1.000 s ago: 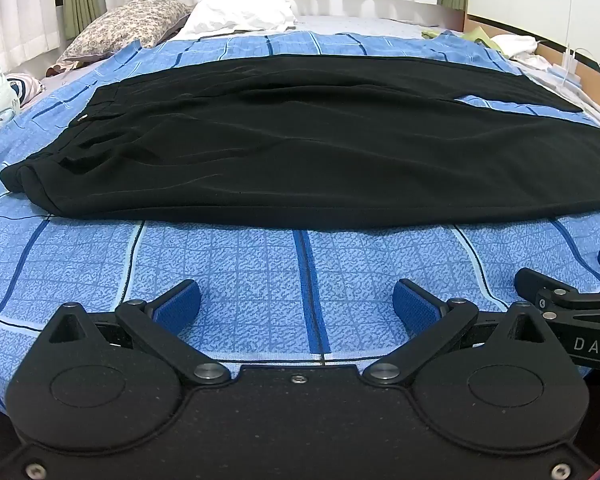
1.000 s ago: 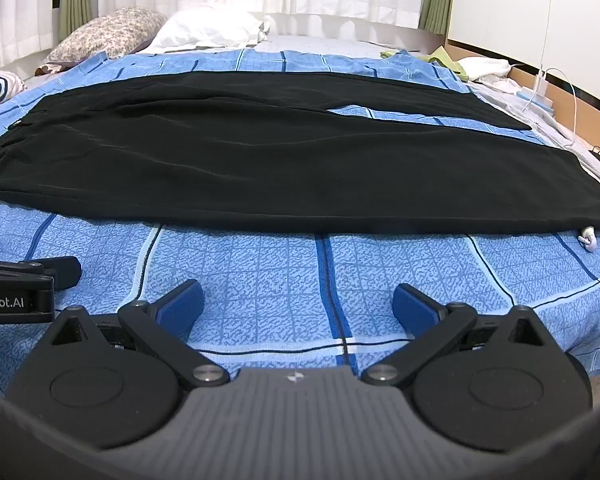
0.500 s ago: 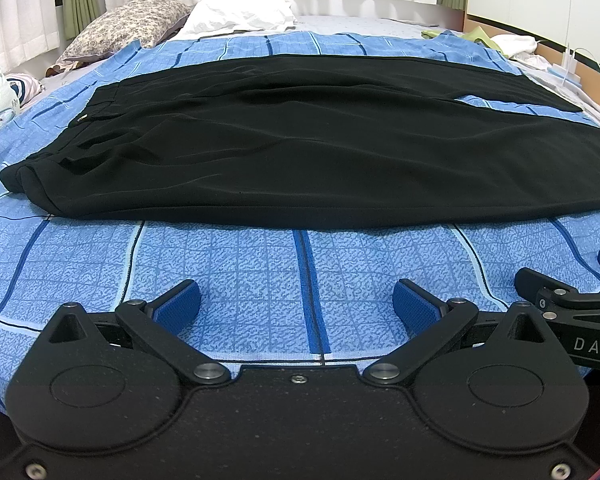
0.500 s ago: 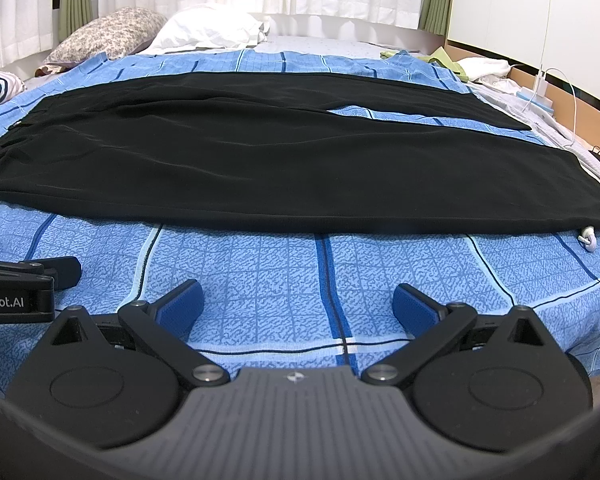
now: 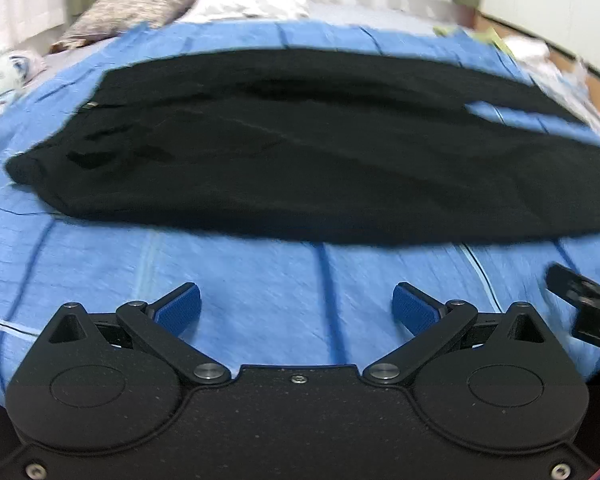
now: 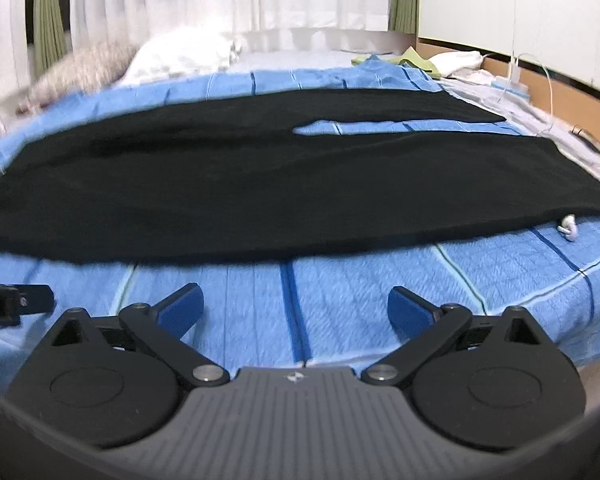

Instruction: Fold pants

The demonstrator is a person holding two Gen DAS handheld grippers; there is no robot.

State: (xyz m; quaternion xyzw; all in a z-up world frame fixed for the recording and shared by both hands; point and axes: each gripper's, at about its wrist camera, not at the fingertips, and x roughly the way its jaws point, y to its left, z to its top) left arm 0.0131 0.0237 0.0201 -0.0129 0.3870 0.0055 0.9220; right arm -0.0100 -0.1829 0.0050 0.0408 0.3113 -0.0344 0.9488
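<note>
The black pants (image 5: 300, 160) lie flat and unfolded on the blue checked bedspread (image 5: 260, 292), spread out, probably to ready a first fold. Their long axis runs across both views: waistband left, the two leg ends (image 6: 520, 136) right, slightly parted. The left gripper (image 5: 297, 307) and right gripper (image 6: 294, 305) hover over bare bedspread short of the near edge, both spread wide and holding nothing.

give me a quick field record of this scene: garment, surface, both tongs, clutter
garment: black pants spread flat, unfolded, legs apart at the hem end
surface: blue checked bedspread
left tongs: open, empty, short of the pants' near edge
right tongs: open, empty, short of the near edge
clutter: small white object by the pants' near edge; pillows behind
</note>
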